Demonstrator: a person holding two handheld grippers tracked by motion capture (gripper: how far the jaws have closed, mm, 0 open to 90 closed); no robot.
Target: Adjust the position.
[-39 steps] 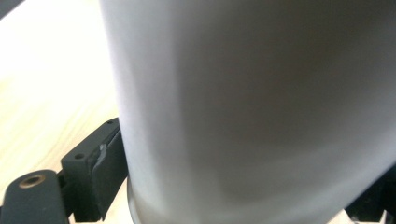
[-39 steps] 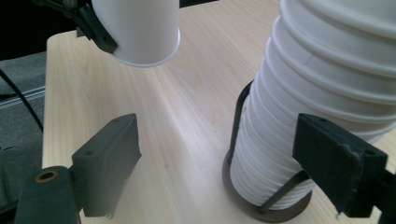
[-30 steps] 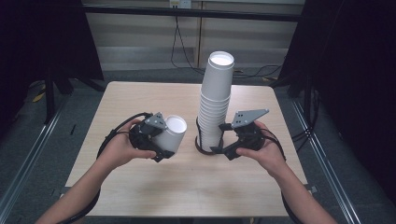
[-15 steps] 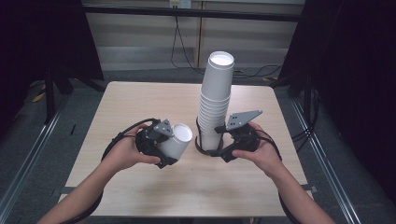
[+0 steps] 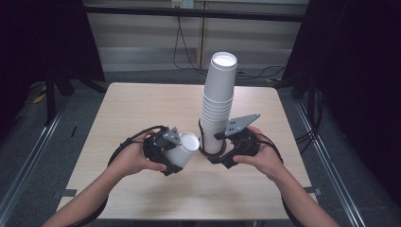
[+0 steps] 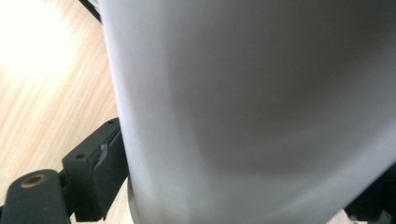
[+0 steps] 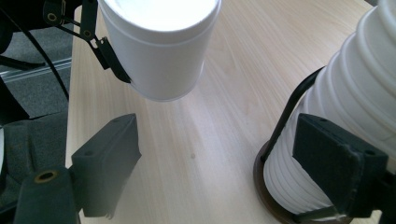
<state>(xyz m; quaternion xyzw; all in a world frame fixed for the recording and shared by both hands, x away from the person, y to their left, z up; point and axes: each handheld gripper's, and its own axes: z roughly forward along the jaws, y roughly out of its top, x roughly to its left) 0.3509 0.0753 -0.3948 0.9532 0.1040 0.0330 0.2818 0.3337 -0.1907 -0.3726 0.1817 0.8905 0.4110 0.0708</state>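
Observation:
My left gripper (image 5: 176, 155) is shut on a single white paper cup (image 5: 188, 143), held tilted just above the wooden table (image 5: 142, 104) with its mouth toward the stack. In the left gripper view the cup (image 6: 252, 93) sits between the jaws, one pad (image 6: 100, 161) pressed on its side. A tall stack of white cups (image 5: 217, 101) stands mid-table in a black wire holder (image 7: 285, 126). My right gripper (image 5: 216, 152) is open beside the stack's base. In the right gripper view the jaws (image 7: 219, 130) stand wide over bare table, the stack (image 7: 355, 93) behind the right one and the held cup (image 7: 159, 46) beyond.
A person's hands and forearms reach in from the near edge of the table. Black cables loop from both grippers onto the tabletop (image 5: 127, 144). Dark floor, metal rails (image 5: 28, 156) and curtains surround the table.
The left gripper with its cup has moved right and lower, closer to the base of the stack. The right gripper has stayed in place.

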